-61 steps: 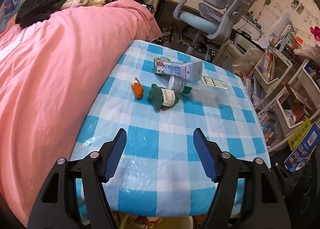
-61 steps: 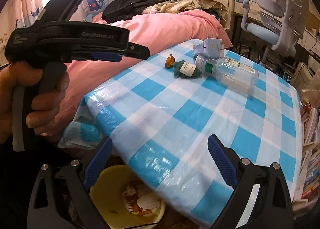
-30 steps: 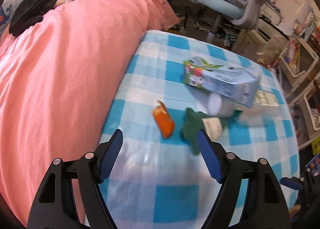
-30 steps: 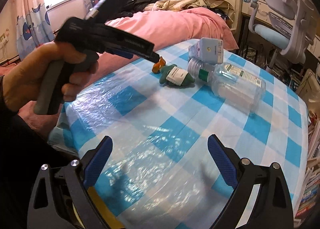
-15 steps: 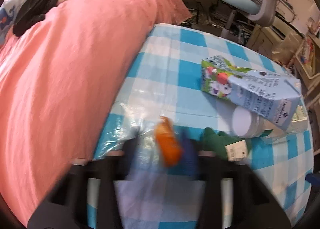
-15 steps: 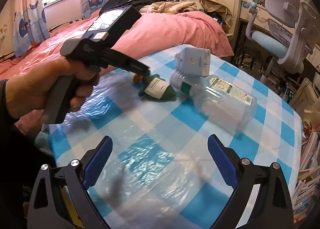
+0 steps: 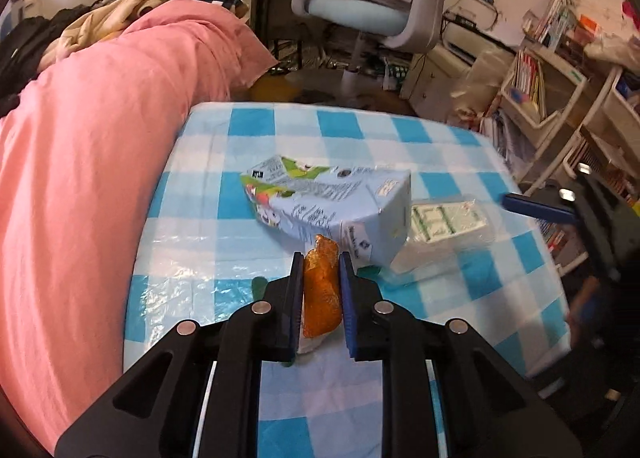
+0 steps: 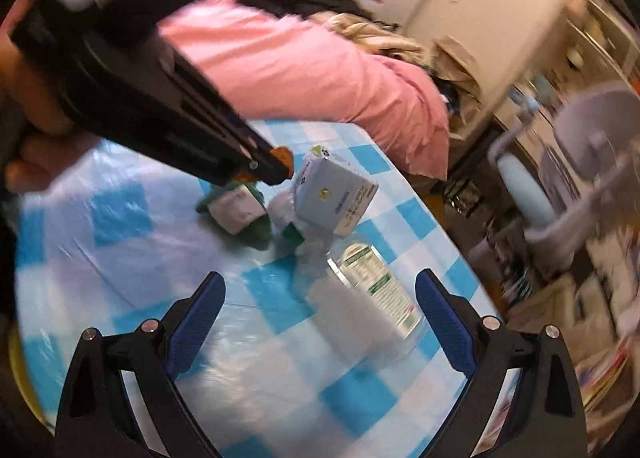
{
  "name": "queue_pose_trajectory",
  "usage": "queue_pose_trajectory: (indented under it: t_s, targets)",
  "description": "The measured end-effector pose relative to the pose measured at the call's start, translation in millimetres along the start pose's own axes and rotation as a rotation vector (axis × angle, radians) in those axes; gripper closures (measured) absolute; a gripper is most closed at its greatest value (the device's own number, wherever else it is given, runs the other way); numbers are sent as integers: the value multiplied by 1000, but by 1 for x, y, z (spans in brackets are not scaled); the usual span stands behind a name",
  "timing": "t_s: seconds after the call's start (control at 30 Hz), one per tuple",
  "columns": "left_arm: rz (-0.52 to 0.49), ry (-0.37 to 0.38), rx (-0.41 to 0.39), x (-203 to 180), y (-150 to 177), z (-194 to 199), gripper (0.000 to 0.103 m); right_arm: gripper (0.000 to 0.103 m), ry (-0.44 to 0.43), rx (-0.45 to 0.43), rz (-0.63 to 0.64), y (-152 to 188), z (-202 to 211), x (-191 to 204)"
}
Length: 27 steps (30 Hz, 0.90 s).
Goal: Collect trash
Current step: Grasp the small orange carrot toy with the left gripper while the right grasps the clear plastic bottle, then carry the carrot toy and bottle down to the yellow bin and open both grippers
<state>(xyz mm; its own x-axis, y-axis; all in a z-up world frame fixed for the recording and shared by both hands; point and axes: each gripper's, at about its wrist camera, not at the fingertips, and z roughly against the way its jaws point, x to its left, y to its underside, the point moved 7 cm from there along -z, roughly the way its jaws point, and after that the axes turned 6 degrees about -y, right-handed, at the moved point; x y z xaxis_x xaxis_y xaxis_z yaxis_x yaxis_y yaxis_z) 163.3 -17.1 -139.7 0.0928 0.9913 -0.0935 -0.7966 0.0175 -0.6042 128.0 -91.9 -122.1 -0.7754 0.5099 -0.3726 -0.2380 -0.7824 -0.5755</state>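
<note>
No text legible in either view. The milk carton [image 7: 332, 210] carries printed lines and a small round logo, all too blurred to read. The clear plastic bottle [image 7: 444, 226] has a white label with green print, unreadable. The white tag on the green object [image 8: 236, 210] shows faint illegible marks.

Your left gripper [image 7: 320, 266] has its jaws pressed on both sides of a crinkled orange wrapper [image 7: 321, 294], having just closed on it. Beyond it, a pale blue carton [image 7: 332, 206] lies on its side on the blue-and-white checked tabletop [image 7: 280, 126]. A clear plastic bottle [image 7: 444, 226] lies just beside the carton on the right. A pink quilt [image 7: 100, 138] borders the tabletop on the left.
</note>
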Motion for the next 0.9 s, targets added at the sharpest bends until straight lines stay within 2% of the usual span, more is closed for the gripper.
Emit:
queue_pose_trajectory:
  t_s: [0.2,0.4,0.43,0.5,0.7,0.9]
  targets:
    - [105,69,-7,15,-7,9,87,11,-97,98,1,-2,-47,-27]
    - [114,67,-9,19,-8,7,87,14,-254,203,-27,8,-69,-15]
    - [113,66,-10,19,-8,7,87,18,-281,207,-23,10,-67,-9]
    - [111,62,-11,20,-8,7,87,47,-322,233,-47,16,-64,0]
    - [95,62,-17,16,-5,15,87,48,-319,225,-193,46,-32,25]
    - [54,70,-20,5,1,25,87,48,-314,151,-428,80,22,52]
